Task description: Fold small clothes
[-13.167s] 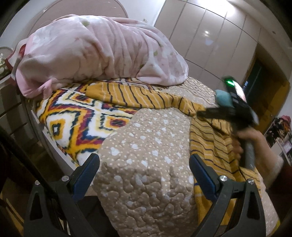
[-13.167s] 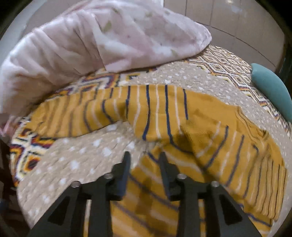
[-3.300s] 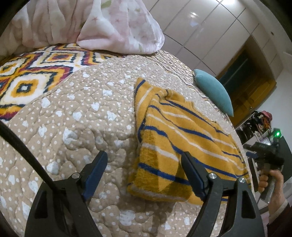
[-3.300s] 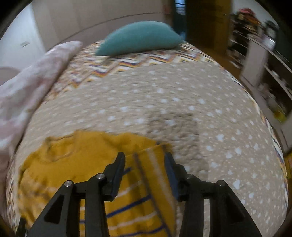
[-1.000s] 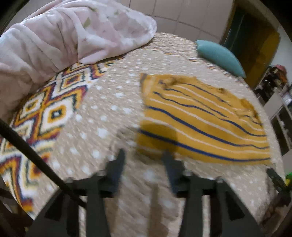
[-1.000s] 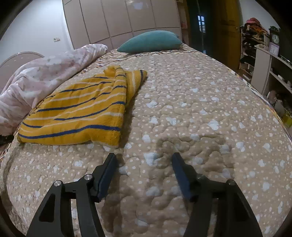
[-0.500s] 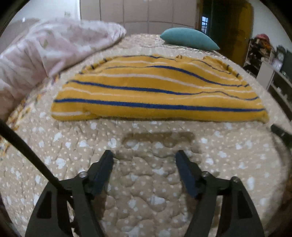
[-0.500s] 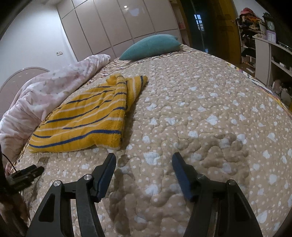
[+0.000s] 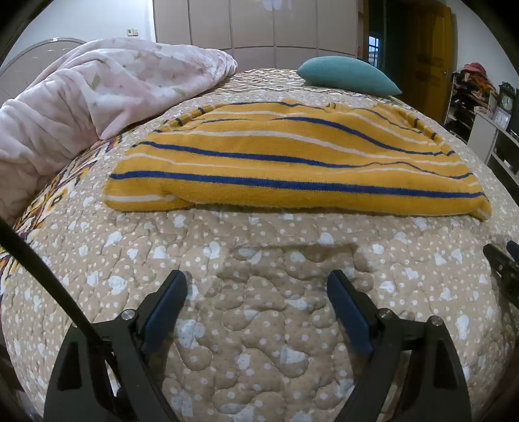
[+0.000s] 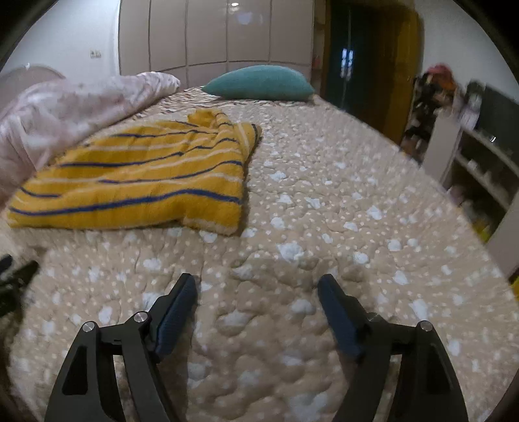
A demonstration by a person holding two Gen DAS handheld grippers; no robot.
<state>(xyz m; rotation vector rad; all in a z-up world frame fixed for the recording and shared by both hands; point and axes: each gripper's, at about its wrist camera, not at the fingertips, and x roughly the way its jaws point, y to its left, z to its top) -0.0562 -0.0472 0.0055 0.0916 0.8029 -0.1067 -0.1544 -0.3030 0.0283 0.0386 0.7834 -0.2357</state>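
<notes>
A yellow sweater with blue and white stripes [image 9: 292,162] lies folded into a flat rectangle on the beige dotted quilt [image 9: 259,324]. My left gripper [image 9: 256,289] hovers over bare quilt just short of the sweater's near edge, its jaws opening with nothing between them. In the right wrist view the sweater [image 10: 146,181] sits to the upper left. My right gripper [image 10: 258,289] is over the quilt below the sweater's right corner, jaws opening and empty. The tip of the right gripper [image 9: 501,259] shows at the left view's right edge, and the left gripper's tip [image 10: 18,272] shows at the right view's left edge.
A pink floral duvet [image 9: 97,97] is heaped along the left of the bed. A teal pillow [image 9: 347,76] lies at the far end. Wardrobe doors [image 9: 253,26] fill the back wall; shelves [image 10: 480,168] stand past the bed's right side.
The left gripper swung round to face the sweater's long edge and came lower, its jaws spreading wider. The right gripper shifted toward the sweater and its jaws also widened.
</notes>
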